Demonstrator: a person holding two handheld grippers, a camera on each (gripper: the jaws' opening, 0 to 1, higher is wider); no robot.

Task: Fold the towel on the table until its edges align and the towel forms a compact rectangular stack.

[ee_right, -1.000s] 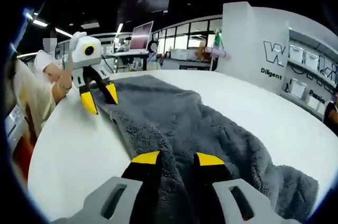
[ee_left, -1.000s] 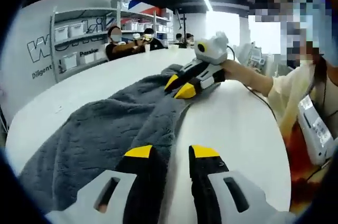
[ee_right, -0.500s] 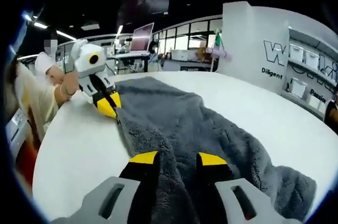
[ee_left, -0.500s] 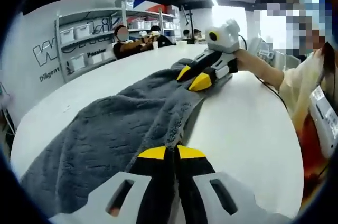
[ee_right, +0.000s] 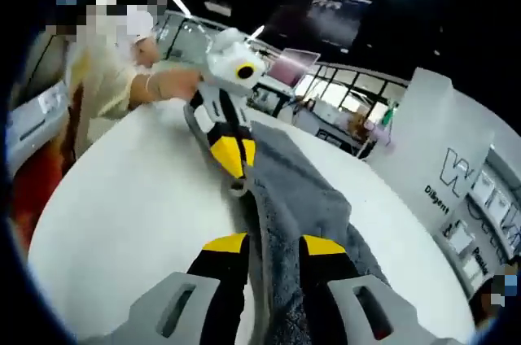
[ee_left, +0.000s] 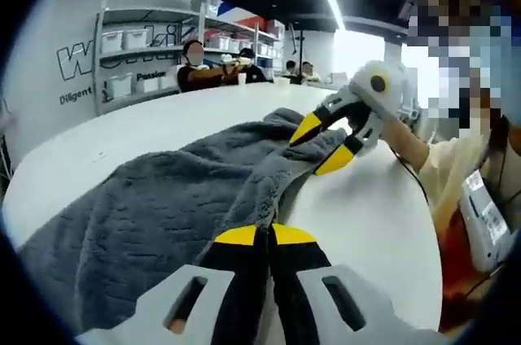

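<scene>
Towel [ee_left: 163,198] — grey, thick-piled — lies along the near edge of the white tabletop [ee_left: 383,223], rumpled and not yet folded into any rectangle. In the left gripper view the left gripper [ee_left: 258,235] has its yellow-tipped jaws pressed together on the towel's near edge, a ridge of cloth running straight into the closed tips. Farther along that same edge the right gripper [ee_left: 327,141] shows with its jaws apart, the upper tip above the cloth and the lower one beside it. In the right gripper view the right gripper [ee_right: 273,244] has its jaws spread with a band of towel passing between them, not pinched.

The risk, as I judge it, lies in that uneven hold. If the left end is lifted while the right end stays loose, the towel could drag and twist — the edges would then not meet squarely. The right jaws might also close on one layer of a bunched edge, leaving the rest to sag. Cloth close to the tabletop's edge could slide off if pulled toward the person.
</scene>
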